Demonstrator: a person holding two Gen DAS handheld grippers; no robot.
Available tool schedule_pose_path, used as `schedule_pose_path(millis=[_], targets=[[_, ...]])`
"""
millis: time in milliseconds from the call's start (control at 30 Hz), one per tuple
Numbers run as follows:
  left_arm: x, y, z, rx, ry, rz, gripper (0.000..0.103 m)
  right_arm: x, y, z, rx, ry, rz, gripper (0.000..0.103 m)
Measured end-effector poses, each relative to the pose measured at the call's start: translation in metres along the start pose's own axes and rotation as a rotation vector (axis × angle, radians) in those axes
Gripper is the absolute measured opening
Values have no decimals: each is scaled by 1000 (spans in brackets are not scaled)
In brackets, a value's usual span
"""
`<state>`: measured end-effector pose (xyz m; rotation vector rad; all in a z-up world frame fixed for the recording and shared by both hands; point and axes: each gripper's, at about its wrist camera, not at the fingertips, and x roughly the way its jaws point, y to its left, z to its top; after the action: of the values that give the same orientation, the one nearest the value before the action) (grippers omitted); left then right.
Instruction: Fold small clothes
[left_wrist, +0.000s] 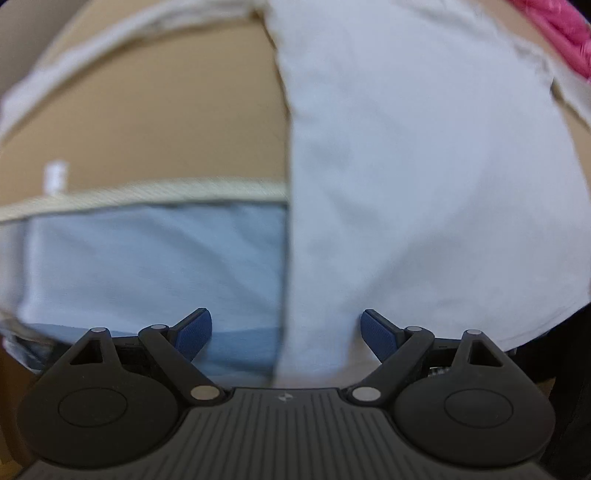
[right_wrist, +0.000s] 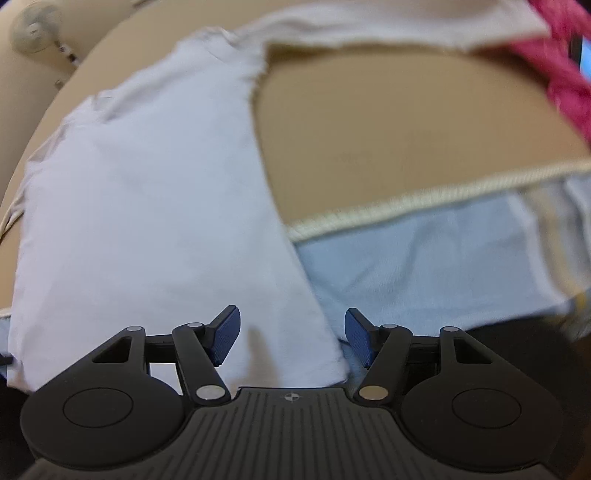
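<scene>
Left tool (left_wrist: 286, 332) wide open, right tool (right_wrist: 291, 334) partly open, both w/ nothing gripped. White garment (left_wrist: 406, 166) lies flat on tan table (left_wrist: 166, 122) just ahead of both, overlapping light-blue cloth (left_wrist: 147, 258).

Both views are motion-blurred. The pink cloth (left_wrist: 565, 33) is cut off by the top right corner; the white tag (left_wrist: 55, 177) on the desk (left_wrist: 166, 118) is unreadable.
</scene>
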<state>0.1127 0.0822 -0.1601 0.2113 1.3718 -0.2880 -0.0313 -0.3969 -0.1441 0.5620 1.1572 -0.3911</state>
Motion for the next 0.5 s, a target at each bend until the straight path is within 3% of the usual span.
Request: schedule_pose_path(millis=[67,100,133,167,200,267,500], targets=[[5,-9,3,16,-7,24,91,12,-5,0,10,7,5,66],[3,-12,4,29,-24,25,79,14,-5,0,4,3,13,67],[-3,-17,5,46,-36,27,45,13,-2,-1,-18,-5,12,63],[-9,-21,5,66,-36,12,14,11,2,-2,-50,-10,18,39],[-15,-24,6,68,-26,-12,4,7,5,-3,-71,-4,51,2],[-30,-30,8,74,-48,3,4,0,10,-6,-68,11,100,4],[-94,-22,1,89,-164,-5,4,-79,14,0,-94,-126,160,3]])
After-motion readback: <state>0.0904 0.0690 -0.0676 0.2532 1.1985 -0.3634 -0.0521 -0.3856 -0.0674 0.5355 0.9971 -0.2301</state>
